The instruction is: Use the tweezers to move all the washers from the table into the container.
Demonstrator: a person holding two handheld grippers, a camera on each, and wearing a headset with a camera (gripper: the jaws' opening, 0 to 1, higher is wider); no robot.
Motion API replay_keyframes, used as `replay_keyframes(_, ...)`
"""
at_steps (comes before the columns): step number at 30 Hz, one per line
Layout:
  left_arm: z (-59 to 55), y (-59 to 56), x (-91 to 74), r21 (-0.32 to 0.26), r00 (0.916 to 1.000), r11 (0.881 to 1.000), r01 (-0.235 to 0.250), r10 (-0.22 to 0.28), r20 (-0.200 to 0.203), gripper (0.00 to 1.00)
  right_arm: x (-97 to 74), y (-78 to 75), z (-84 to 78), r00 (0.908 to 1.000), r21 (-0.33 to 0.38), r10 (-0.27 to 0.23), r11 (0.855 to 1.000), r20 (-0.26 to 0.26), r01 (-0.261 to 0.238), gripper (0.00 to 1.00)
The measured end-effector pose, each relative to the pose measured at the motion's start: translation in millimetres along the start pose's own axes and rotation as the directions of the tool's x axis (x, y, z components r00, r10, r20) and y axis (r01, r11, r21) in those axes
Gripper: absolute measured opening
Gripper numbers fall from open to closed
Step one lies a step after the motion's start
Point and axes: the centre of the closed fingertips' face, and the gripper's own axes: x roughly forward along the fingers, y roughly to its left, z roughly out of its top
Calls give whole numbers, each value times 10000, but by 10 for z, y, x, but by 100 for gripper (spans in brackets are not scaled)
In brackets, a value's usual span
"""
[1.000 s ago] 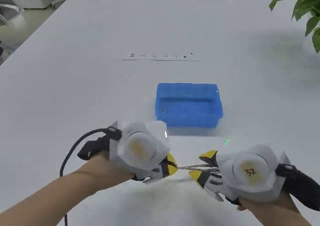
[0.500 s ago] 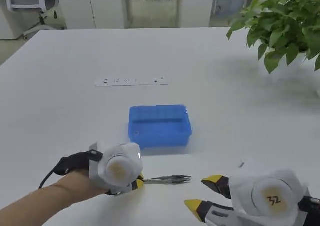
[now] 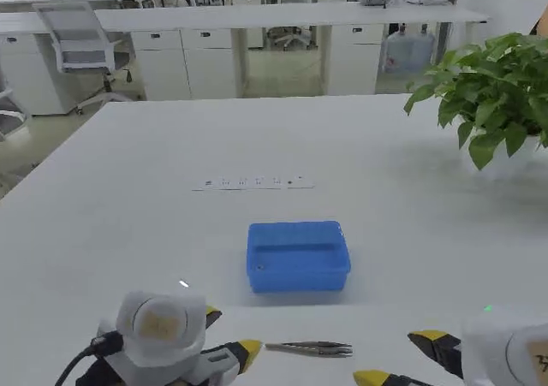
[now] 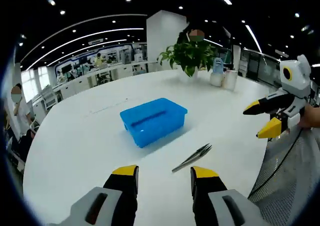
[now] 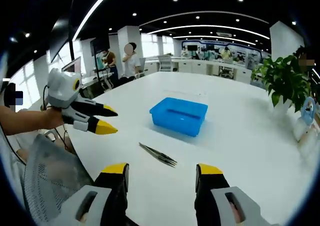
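The metal tweezers [image 3: 310,347] lie flat on the white table, in front of the blue container [image 3: 298,258]. My left gripper [image 3: 232,331] is open and empty, its tips just left of the tweezers' end. My right gripper [image 3: 392,357] is open and empty too, a little to the right of them. In the left gripper view the tweezers [image 4: 192,157] rest just ahead of the open left gripper [image 4: 164,172]. The right gripper view has the tweezers [image 5: 157,154] ahead of the right gripper [image 5: 161,169]. Beyond the container a pale strip [image 3: 253,182] carries a row of small dark pieces.
A potted plant [image 3: 488,103] stands at the table's far right. Desks and office chairs [image 3: 81,39] fill the room behind the table. A mesh chair back [image 5: 50,181] sits close to the table's near edge. People stand in the background [image 5: 131,58].
The tweezers were held between both grippers a second ago and now lie free on the table. Both grippers have drawn apart from them. The head camera has tilted up.
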Motion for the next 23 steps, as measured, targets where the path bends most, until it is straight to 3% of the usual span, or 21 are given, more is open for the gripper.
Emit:
replay_keyframes(2,52,22,-116,-115,9990,9998,-134,139,433,46,-11,-25,12,9999,161,-69,9998,83,67,55)
replay_keyframes(4,88,96,-202,39,9954,9983,-589,584,761,54,-12,-38,39,9996,185,-159,9997,236,154,59)
replay_keyframes(6,99,144,-258,40,9932,9969,-782,775,870,60,-16,-55,48,9992,161,-322,9994,215,319,66)
replay_keyframes(9,156,202,-318,-252,9897,9963,-821,845,1159,80,-28,-88,88,9970,251,-697,9973,330,689,71)
replay_keyframes(12,204,279,-423,-639,9865,9931,-981,1055,1253,84,-40,-82,90,9962,394,-852,9956,164,845,74)
replay_keyframes(16,191,324,-490,-1133,9863,9873,-1117,1241,1090,93,-84,-66,113,9955,611,-945,9937,78,938,80)
replay_keyframes(23,189,384,-547,-1220,9843,9839,-1302,1431,1033,98,-153,-50,155,9918,794,-1256,9892,230,1234,88)
